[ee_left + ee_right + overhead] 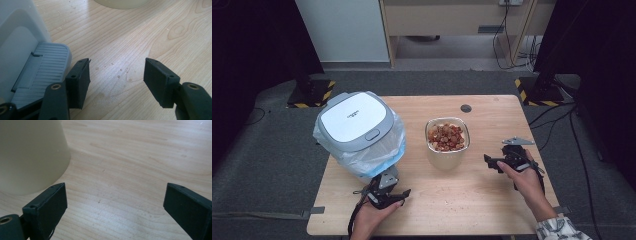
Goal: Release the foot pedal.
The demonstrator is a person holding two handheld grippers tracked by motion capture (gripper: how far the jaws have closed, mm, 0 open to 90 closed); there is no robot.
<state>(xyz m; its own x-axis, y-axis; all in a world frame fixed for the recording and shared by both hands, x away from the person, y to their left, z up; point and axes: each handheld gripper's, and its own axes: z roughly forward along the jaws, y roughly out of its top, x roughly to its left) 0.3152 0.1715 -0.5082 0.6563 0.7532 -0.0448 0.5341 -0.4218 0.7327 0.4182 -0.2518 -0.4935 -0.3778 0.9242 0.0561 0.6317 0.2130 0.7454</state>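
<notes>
- High view: my left gripper (388, 195) sits at the near edge of the table (492, 210), just in front of the lidded bin (357, 125) with its blue liner bag; my right gripper (504, 161) is at the right, near the tub of food scraps (447, 136) at the table's middle.
- Left gripper view: my jaws stand wide apart and hold nothing; the bin's grey ribbed pedal (47, 67) lies just left of my left jaw.
- Right gripper view: those jaws are also spread wide and empty, with the tub's pale wall (32, 155) ahead to the left.
- I judge the step in hand is opening the bin so the scraps can go in.
- To do it well, I should press squarely on the pedal's ribbed face, not its edge.
- The pedal's hinge is hard to see, so I'd press slowly.
- My right gripper should close on the tub's wall low and level, so nothing spills.
</notes>
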